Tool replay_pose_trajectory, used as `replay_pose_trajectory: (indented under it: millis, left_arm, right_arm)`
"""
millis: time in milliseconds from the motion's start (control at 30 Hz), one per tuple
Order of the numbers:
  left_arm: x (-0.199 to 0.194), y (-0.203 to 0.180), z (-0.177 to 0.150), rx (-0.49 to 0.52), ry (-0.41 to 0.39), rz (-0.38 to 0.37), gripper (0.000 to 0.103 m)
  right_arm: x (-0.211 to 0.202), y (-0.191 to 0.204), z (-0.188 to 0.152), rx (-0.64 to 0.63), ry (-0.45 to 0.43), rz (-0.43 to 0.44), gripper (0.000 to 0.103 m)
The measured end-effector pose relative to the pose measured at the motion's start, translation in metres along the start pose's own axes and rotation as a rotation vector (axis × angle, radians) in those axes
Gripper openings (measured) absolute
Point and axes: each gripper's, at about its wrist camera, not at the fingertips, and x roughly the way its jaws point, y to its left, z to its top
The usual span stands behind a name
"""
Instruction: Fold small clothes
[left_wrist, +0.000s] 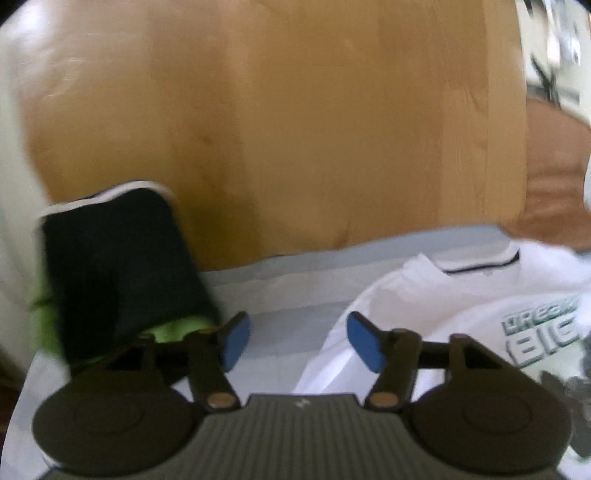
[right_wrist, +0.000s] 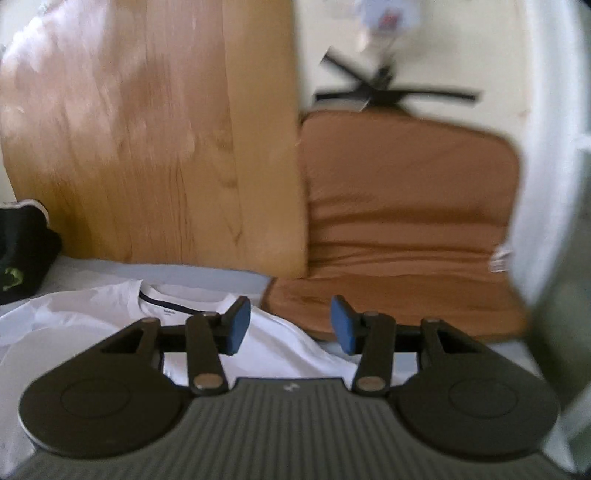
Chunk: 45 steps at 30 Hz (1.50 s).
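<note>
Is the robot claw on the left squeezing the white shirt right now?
No, the left gripper is open with nothing between its blue pads, and the white shirt lies loose on the surface underneath.

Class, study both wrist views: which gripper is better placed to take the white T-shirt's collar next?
Probably right. The right gripper is open with the white T-shirt and collar just ahead. The left gripper, also open, sees the collar off to one side.

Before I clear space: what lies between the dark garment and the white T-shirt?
Only bare light sheet separates dark garment from white T-shirt, left wrist view.
</note>
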Motion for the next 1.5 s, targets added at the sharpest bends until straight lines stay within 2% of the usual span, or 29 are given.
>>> replay_pose_trajectory:
  millis: [67, 167, 233, 267, 300, 333, 367, 433, 500, 567, 600, 667, 700, 767, 800, 833, 867, 900, 933, 1033, 1100, 1167, 1233, 1300, 1367, 1433, 1500]
  left_arm:
    - [0.028, -0.015, 0.003, 0.031, 0.046, 0.004, 0.063]
    - [0.061, -0.027, -0.001, 0.013, 0.112, -0.026, 0.060]
    - [0.072, -0.034, -0.009, 0.022, 0.144, -0.060, 0.028]
    - [0.071, -0.040, -0.013, 0.041, 0.120, -0.069, 0.026]
    - [0.069, -0.044, -0.017, 0.077, 0.103, -0.049, 0.019]
    - [0.066, -0.050, -0.020, 0.110, 0.087, -0.029, 0.012]
    - [0.061, -0.054, -0.020, 0.130, 0.072, -0.010, 0.009]
    - [0.051, -0.053, -0.016, 0.129, 0.021, 0.021, 0.009]
    - [0.039, -0.043, -0.004, 0.087, -0.055, 0.053, 0.009]
    - [0.030, -0.043, 0.009, 0.050, -0.131, 0.099, 0.008]
    - [0.029, -0.047, 0.014, 0.035, -0.161, 0.128, 0.008]
    - [0.039, -0.058, 0.017, 0.043, -0.166, 0.182, 0.009]
    - [0.051, -0.064, 0.016, 0.054, -0.129, 0.205, 0.013]
    - [0.076, -0.069, 0.009, 0.069, 0.000, 0.220, 0.014]
    - [0.082, -0.069, 0.003, 0.062, 0.050, 0.222, 0.014]
    - [0.080, -0.066, -0.001, 0.047, 0.061, 0.218, 0.015]
    - [0.070, -0.063, -0.004, 0.027, 0.040, 0.208, 0.016]
    - [0.058, -0.059, -0.007, 0.016, 0.016, 0.202, 0.020]
    - [0.045, -0.054, -0.008, 0.011, -0.010, 0.202, 0.027]
    - [-0.013, -0.046, -0.021, 0.011, -0.127, 0.220, 0.031]
    - [-0.057, -0.038, -0.045, 0.003, -0.173, 0.129, 0.038]
    - [-0.094, -0.028, -0.076, -0.018, -0.173, -0.006, 0.045]
    - [-0.116, -0.019, -0.110, -0.029, -0.133, -0.143, 0.049]
    - [-0.133, -0.014, -0.146, -0.060, -0.077, -0.257, 0.053]
    - [-0.145, -0.008, -0.175, -0.109, -0.020, -0.350, 0.056]
    - [-0.159, -0.004, -0.201, -0.169, 0.028, -0.422, 0.057]
    - [-0.164, 0.001, -0.219, -0.200, 0.064, -0.462, 0.057]
  right_arm:
    - [0.035, 0.003, 0.006, -0.005, 0.053, 0.006, 0.051]
    - [0.066, 0.018, 0.000, -0.036, 0.130, 0.015, 0.053]
    - [0.084, 0.026, -0.007, -0.090, 0.191, 0.022, 0.054]
    - [0.093, 0.033, -0.011, -0.133, 0.218, 0.009, 0.053]
    - [0.099, 0.038, -0.015, -0.181, 0.238, 0.003, 0.049]
    - [0.097, 0.044, -0.020, -0.239, 0.207, -0.009, 0.044]
    - [0.094, 0.049, -0.021, -0.285, 0.193, -0.002, 0.005]
    - [0.083, 0.053, -0.016, -0.290, 0.133, -0.017, 0.006]
    - [0.068, 0.053, -0.003, -0.279, -0.001, -0.079, 0.005]
    - [0.059, 0.047, 0.012, -0.191, -0.112, -0.098, 0.005]
    - [0.061, 0.046, 0.017, -0.152, -0.129, -0.106, 0.006]
    - [0.080, 0.050, 0.017, -0.154, -0.080, -0.134, 0.006]
    - [0.095, 0.054, 0.012, -0.179, -0.012, -0.153, 0.010]
    - [0.115, 0.060, 0.001, -0.225, 0.114, -0.158, 0.011]
    - [0.110, 0.061, -0.002, -0.231, 0.119, -0.153, 0.012]
    - [0.096, 0.059, -0.003, -0.219, 0.091, -0.130, 0.013]
    - [0.079, 0.055, -0.002, -0.191, 0.063, -0.100, 0.019]
    - [0.061, 0.049, 0.000, -0.154, 0.041, -0.070, 0.030]
    - [0.038, 0.042, -0.001, -0.106, 0.020, -0.037, 0.035]
    - [-0.035, 0.018, -0.019, 0.002, -0.030, 0.074, 0.038]
    - [-0.085, 0.002, -0.046, 0.063, -0.037, 0.153, 0.038]
    - [-0.127, -0.009, -0.081, 0.098, -0.022, 0.199, 0.037]
    - [-0.155, -0.007, -0.117, 0.116, 0.007, 0.197, 0.034]
    - [-0.178, -0.006, -0.148, 0.132, 0.045, 0.197, 0.025]
    - [-0.200, -0.007, -0.178, 0.170, 0.074, 0.239, 0.025]
    - [-0.213, -0.003, -0.196, 0.199, 0.101, 0.301, 0.025]
    - [-0.224, 0.016, -0.206, 0.175, 0.117, 0.360, 0.025]
